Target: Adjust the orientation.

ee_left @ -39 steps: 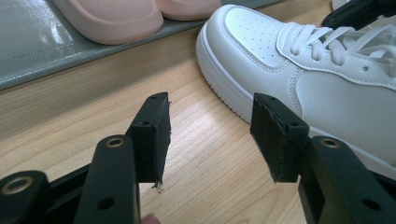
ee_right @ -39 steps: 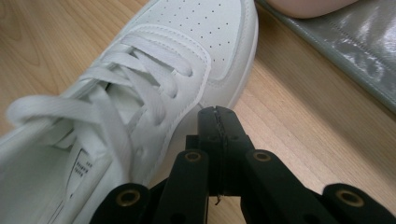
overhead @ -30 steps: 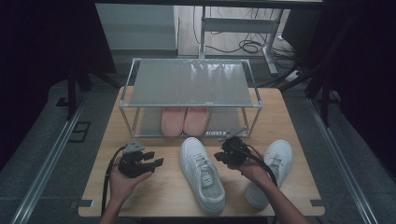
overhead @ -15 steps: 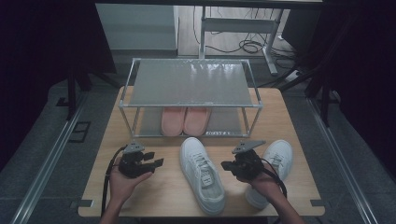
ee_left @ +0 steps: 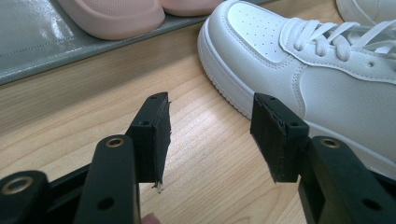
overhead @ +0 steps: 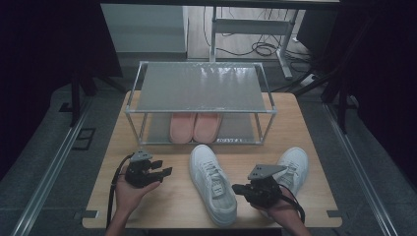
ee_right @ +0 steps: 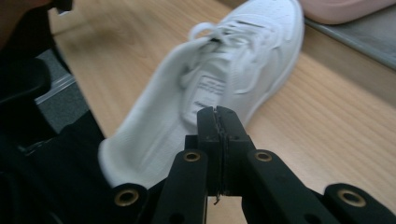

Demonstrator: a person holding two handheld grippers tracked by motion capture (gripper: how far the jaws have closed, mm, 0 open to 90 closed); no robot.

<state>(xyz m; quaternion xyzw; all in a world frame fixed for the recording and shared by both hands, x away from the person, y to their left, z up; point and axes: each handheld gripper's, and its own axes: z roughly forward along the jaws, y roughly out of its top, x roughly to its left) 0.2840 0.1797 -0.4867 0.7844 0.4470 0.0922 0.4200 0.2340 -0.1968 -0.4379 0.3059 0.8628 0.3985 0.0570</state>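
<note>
On the wooden table (overhead: 162, 206), left side, we hold the left gripper (overhead: 164, 172) low over bare wood, jaws apart with nothing between them. Its own view shows the gap wide open (ee_left: 210, 135), table surface behind it, and the toe of a white sneaker (ee_left: 299, 60) just beyond the right-hand jaw, close but not touching. Moving right, that white sneaker (overhead: 212, 183) lies flat near the table's middle, toe toward the metal shoe rack (overhead: 200, 88), heel toward the near edge. Behind it, a pair of pink shoes (overhead: 194, 127) sits on the rack's lower shelf, side by side; in the left gripper view their toes (ee_left: 116, 16) overhang the grey shelf edge. Further right, we have the right gripper (overhead: 237, 188) just beside the sneaker's heel end, pointing left at it, grey plate on top. Its jaws are pressed together, pads meeting with nothing in between (ee_right: 217, 140); the sneaker (ee_right: 224, 70) lies past the tips, somewhat blurred. Whether the tips touch the shoe we cannot tell. Far right, a second white sneaker (overhead: 293, 166) rests on the table just behind our right hand, partly covered by the gripper and hand.
</note>
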